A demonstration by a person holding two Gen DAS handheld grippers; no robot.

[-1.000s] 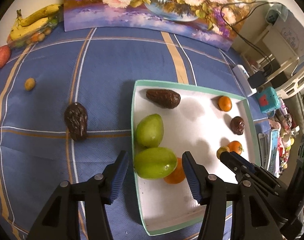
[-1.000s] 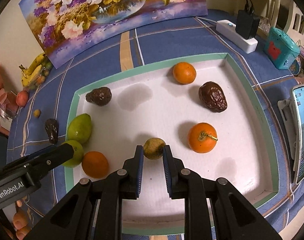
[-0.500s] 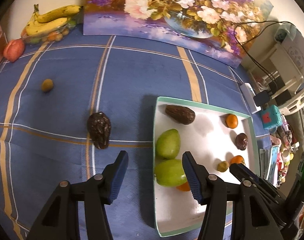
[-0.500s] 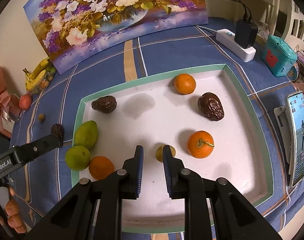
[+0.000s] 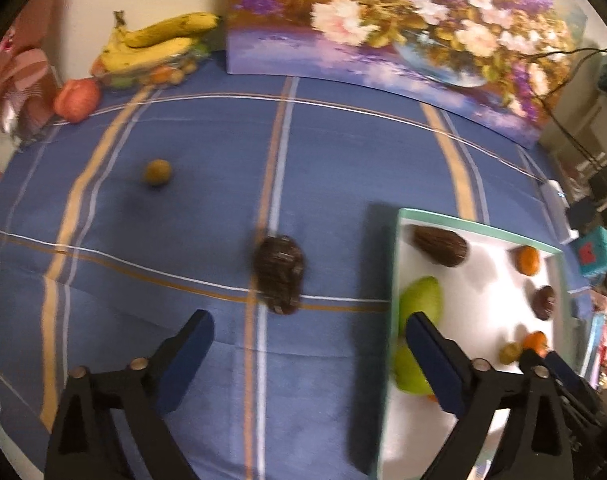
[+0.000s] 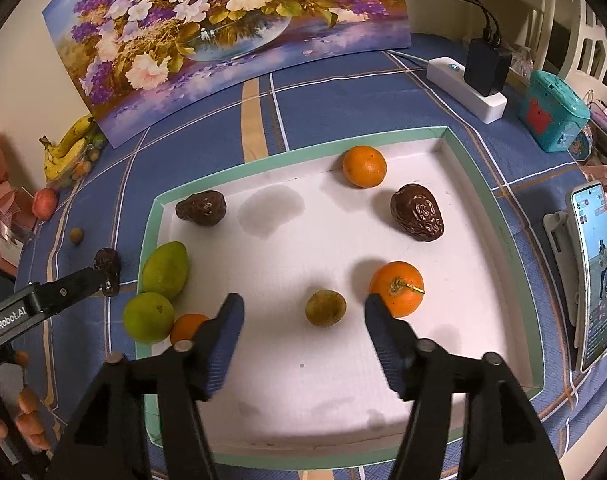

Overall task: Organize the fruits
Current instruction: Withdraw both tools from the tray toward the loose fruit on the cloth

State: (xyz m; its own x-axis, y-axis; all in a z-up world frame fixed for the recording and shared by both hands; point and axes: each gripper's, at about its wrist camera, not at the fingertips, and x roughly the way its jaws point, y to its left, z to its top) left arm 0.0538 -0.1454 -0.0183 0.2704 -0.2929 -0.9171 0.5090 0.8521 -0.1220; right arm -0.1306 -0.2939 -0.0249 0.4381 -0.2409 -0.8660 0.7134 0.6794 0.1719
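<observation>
Left gripper: jaws spread wide, holding nothing, hanging over the blue striped tablecloth, left of the tray.
Right gripper: also wide open and empty, over the white tray with the mint-green rim.
Small brownish-green round fruit: sits on the tray floor right between the right fingertips, touching neither.
Dark wrinkled brown fruit: on the cloth, just ahead of the left jaws.
Small olive-coloured round fruit: further out on the cloth, well apart from the tray.
</observation>
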